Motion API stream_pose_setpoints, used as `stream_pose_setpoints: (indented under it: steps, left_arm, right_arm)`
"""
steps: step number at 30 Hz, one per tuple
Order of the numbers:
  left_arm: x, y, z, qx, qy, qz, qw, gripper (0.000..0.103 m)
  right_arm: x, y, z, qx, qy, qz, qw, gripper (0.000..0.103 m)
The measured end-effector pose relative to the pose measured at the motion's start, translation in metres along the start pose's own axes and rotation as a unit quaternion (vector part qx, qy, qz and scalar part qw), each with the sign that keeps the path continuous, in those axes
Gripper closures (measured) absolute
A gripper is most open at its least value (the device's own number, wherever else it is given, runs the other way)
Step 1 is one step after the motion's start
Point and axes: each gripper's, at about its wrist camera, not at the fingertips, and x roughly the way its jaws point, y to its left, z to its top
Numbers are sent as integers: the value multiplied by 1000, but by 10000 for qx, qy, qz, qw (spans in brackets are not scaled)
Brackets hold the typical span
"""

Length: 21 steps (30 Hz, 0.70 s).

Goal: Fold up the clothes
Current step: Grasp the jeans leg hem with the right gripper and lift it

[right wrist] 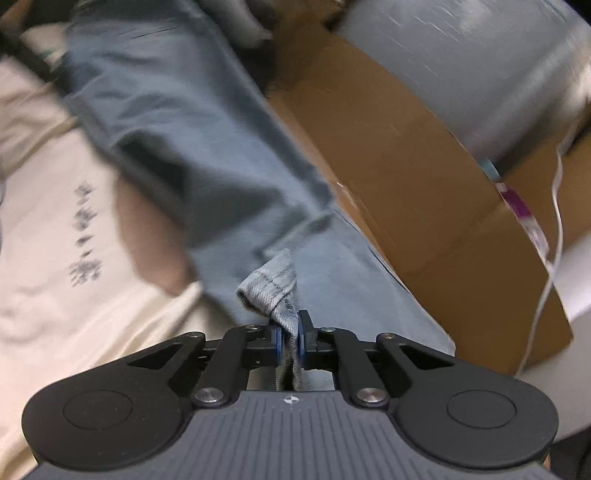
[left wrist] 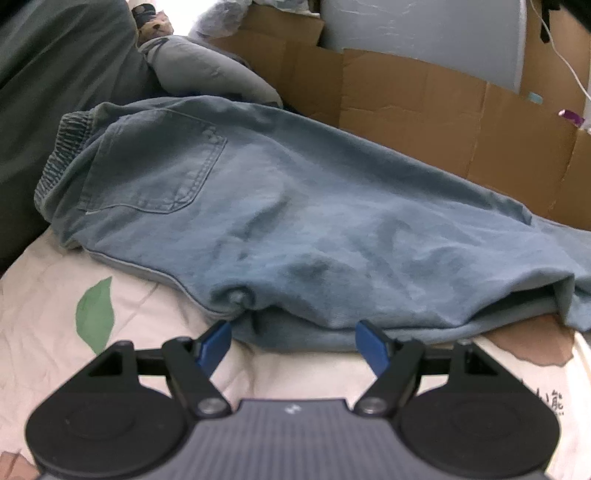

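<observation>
A pair of light blue jeans (left wrist: 295, 206) lies folded lengthwise on a cream bedsheet (left wrist: 48, 280), back pocket up, elastic waistband at the left. My left gripper (left wrist: 293, 334) is open, its blue fingertips (left wrist: 216, 341) at the near folded edge of the jeans, with nothing pinched between them. In the right wrist view the jeans' leg (right wrist: 192, 147) stretches away, blurred. My right gripper (right wrist: 290, 336) is shut on the hem (right wrist: 271, 286) of that leg, a bunched corner of denim sticking up between the blue pads.
Cardboard boxes (left wrist: 424, 110) line the far side of the bed, with a grey panel (left wrist: 424, 33) and a white cable (right wrist: 554, 206) behind. A dark green cloth (left wrist: 55, 74) and a grey garment (left wrist: 207, 70) lie at the back left. The sheet has leaf prints and dark lettering (right wrist: 86, 236).
</observation>
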Motion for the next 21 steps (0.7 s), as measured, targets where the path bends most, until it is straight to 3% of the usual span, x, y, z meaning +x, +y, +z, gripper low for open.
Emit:
stream_pose_setpoints:
  steps: [9, 14, 21]
  left_arm:
    - [1, 5, 0, 20, 27, 131, 9999, 26]
    - [1, 8, 0, 44, 81, 161, 9998, 26]
    - [3, 17, 4, -14, 111, 213, 9997, 26]
  right_arm:
    - [19, -86, 7, 1367, 218, -438, 9894, 98]
    - [44, -140, 3, 2316, 474, -708, 9691, 98]
    - [97, -181, -4, 3180, 1012, -967, 9377, 99]
